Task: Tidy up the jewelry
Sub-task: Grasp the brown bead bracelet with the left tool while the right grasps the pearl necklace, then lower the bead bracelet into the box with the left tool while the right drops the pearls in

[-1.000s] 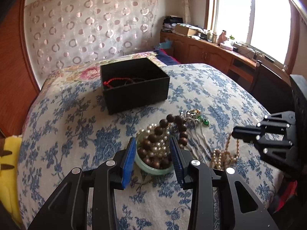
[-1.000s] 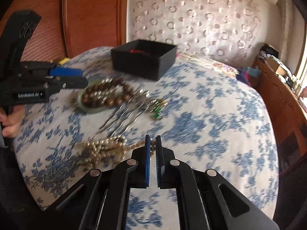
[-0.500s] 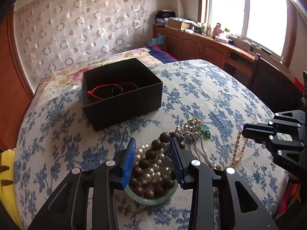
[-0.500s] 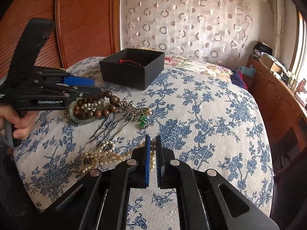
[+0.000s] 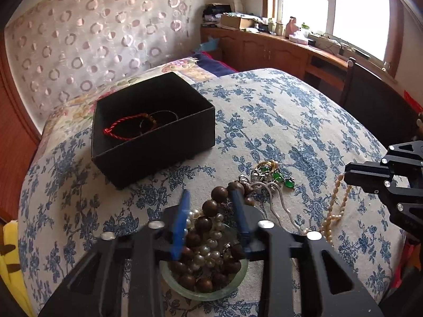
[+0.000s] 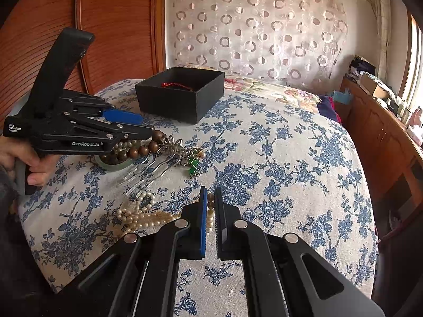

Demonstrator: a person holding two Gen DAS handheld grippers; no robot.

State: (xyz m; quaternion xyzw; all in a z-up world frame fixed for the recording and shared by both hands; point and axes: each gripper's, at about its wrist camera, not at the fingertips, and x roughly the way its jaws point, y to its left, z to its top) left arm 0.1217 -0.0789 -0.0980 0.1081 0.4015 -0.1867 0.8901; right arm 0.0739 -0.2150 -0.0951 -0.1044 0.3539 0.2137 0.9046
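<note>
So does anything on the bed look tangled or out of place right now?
Yes. The brown bead bracelet and a pearl strand are heaped together over the green bangle, with silver hairpins against them. A second pearl necklace lies bunched on the bedspread. Only the red cord and a dark loop sit in the black box.

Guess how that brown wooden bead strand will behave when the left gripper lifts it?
Likely floppy: the bead strand drapes in a curve over the green bangle. It may drag along the small pearls tangled with it. The left gripper is closing around round beads, which could roll out of the pinch.
</note>
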